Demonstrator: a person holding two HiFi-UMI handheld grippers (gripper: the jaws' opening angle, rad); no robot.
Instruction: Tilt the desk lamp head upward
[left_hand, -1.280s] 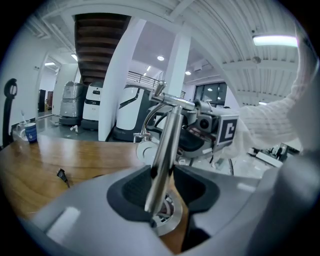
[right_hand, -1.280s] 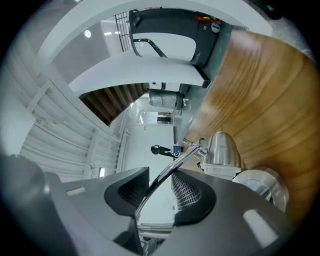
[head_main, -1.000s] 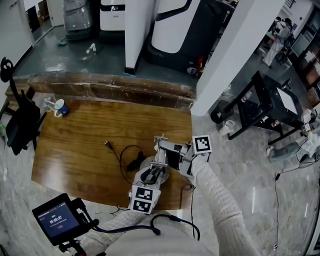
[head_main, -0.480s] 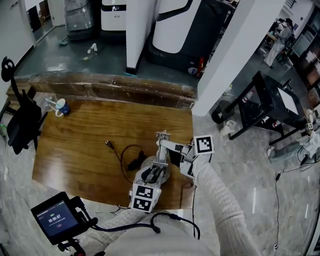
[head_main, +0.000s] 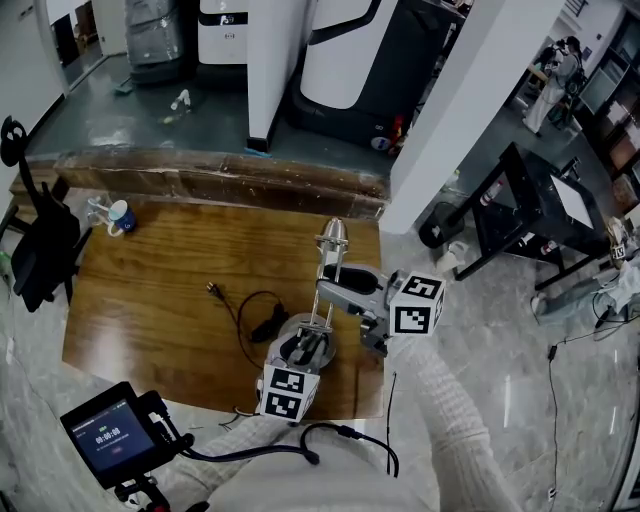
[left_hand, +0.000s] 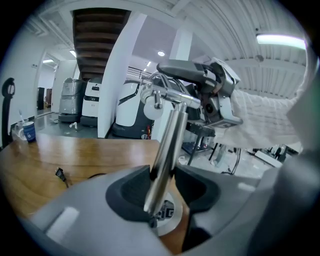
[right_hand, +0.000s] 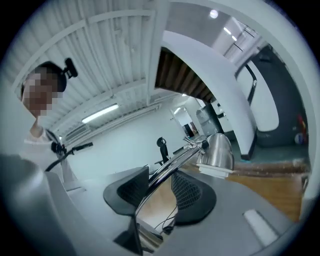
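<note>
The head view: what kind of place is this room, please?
Probably an open workshop or lab hall, not a home: large white and black machines stand beyond the wooden table, and a black metal stand stands on the polished stone floor.

1. The left gripper's (left_hand: 162, 176) two dark pads (left_hand: 131, 192) press on either side of the lamp's shiny pole (left_hand: 170, 140), low down, just above its round base (left_hand: 168, 223).
2. The pole leans slightly on the wooden table (left_hand: 75, 152). At its top the lamp arm (left_hand: 175, 97) runs right to the right gripper (left_hand: 189, 85), which has a white sleeve (left_hand: 265, 115) behind it.
3. A cup (left_hand: 29, 131) stands at the table's far left, and a plug (left_hand: 60, 173) lies nearer.
</note>
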